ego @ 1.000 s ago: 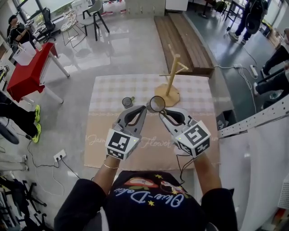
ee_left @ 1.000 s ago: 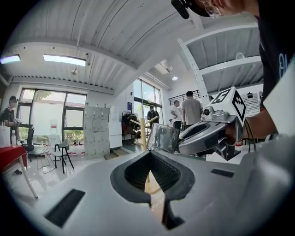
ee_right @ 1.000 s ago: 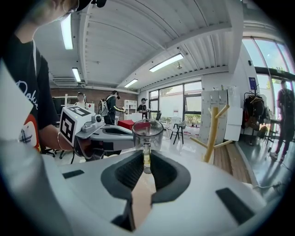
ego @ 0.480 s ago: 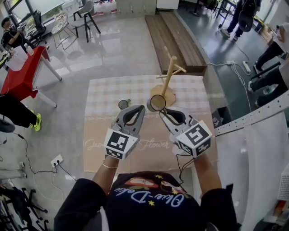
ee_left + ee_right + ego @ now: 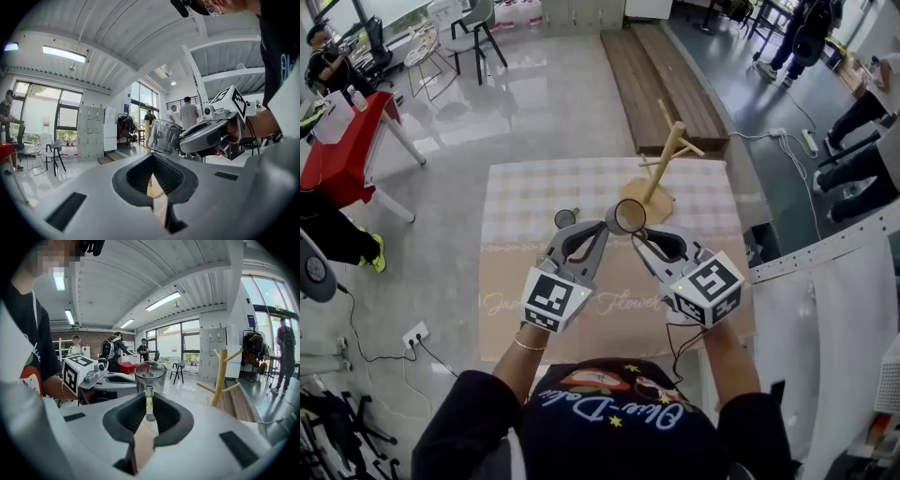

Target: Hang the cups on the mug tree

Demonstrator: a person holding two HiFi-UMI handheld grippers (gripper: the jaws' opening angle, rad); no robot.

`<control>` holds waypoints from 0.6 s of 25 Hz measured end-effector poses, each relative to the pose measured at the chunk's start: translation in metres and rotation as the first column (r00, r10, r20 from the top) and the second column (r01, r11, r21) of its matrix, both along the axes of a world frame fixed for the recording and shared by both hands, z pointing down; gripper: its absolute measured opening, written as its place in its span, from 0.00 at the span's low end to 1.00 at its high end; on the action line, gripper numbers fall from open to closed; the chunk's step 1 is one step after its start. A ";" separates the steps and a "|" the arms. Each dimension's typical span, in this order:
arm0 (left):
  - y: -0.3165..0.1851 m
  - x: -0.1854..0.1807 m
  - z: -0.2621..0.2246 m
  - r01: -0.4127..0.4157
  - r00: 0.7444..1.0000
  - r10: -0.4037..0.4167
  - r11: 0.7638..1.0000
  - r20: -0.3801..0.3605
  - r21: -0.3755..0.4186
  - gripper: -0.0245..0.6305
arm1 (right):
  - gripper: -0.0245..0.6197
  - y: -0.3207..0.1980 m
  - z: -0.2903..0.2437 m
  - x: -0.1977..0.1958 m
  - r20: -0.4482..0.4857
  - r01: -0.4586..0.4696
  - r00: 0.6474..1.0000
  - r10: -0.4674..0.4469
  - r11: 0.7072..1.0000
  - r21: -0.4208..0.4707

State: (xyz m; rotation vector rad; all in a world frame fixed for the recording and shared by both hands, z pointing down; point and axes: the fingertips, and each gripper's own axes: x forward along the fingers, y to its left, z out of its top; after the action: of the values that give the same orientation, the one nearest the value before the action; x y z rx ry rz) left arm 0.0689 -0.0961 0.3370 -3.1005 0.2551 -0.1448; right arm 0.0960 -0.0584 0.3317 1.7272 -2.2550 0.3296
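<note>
Little has changed in the last second. The right tongs still pinch the handle of the glass cup, held at frame centre just short of the mug tree, so the hanging is still to come. The left tongs are closed on nothing. A second cup stands on the counter, left of centre. Both cups look empty.

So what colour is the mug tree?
Mug tree: pale natural wood, clearest in the right gripper view.
</note>
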 end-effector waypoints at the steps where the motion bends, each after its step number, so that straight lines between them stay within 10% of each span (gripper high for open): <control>1: -0.003 -0.001 0.000 -0.002 1.000 0.002 1.000 -0.002 -0.003 0.04 | 0.11 -0.003 0.000 -0.001 0.008 -0.001 1.000 0.001 1.000 -0.001; 15: -0.032 -0.021 0.009 -0.005 1.000 0.004 0.999 -0.027 -0.034 0.04 | 0.11 -0.027 0.002 -0.018 0.092 -0.011 0.996 0.012 1.000 -0.012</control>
State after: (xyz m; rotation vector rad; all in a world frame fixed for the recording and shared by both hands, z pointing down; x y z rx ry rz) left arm 0.0475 -0.1284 0.3464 -3.1385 0.2484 -0.1084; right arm 0.0780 -0.0851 0.3339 1.7536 -2.3030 0.4318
